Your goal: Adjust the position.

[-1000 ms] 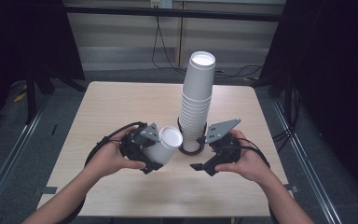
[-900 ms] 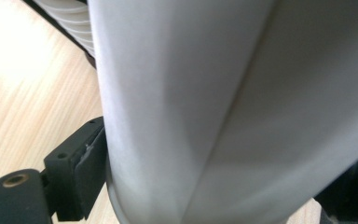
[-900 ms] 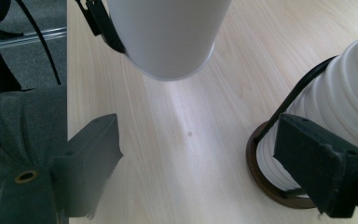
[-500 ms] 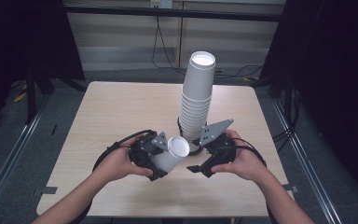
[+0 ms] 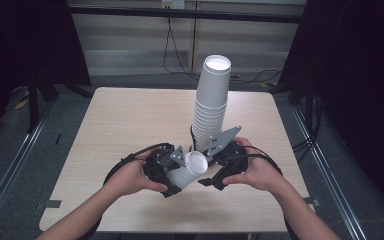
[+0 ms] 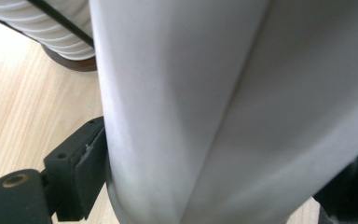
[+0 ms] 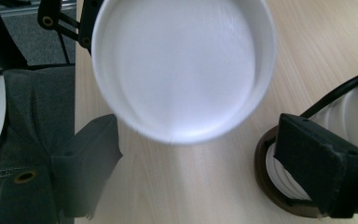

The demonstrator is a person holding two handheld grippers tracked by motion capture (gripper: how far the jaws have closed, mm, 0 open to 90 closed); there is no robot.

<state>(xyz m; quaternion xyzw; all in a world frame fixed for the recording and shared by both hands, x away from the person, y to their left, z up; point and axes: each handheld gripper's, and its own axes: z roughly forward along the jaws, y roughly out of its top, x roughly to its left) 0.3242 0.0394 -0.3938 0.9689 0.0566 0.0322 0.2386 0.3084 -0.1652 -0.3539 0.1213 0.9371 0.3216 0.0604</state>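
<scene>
A single white paper cup [image 5: 190, 170] is held by the left gripper [image 5: 172, 167] near the front of the bench [image 5: 130, 120], at about 6 o'clock from the bench's centre. In the left gripper view the cup's wall [image 6: 205, 107] is seen pressed between the two black jaws, one pad [image 6: 81, 172] lying against its side, so the gripper is closed on the cup. The cup is tilted, its open mouth turned up and toward the right gripper [image 5: 215, 167], which is held just beside it at 3 o'clock. In the right gripper view the cup's round white mouth [image 7: 182, 65] is seen close ahead, above and between the jaws; these stand wide apart and nothing is held between them. A tall stack of white cups [image 5: 211, 102] stands upright on a dark round base [image 7: 279, 196] on the bench, at 12 o'clock from the two grippers and just behind them. A black cable [image 5: 125, 160] is looped around the left hand [image 5: 130, 177].
</scene>
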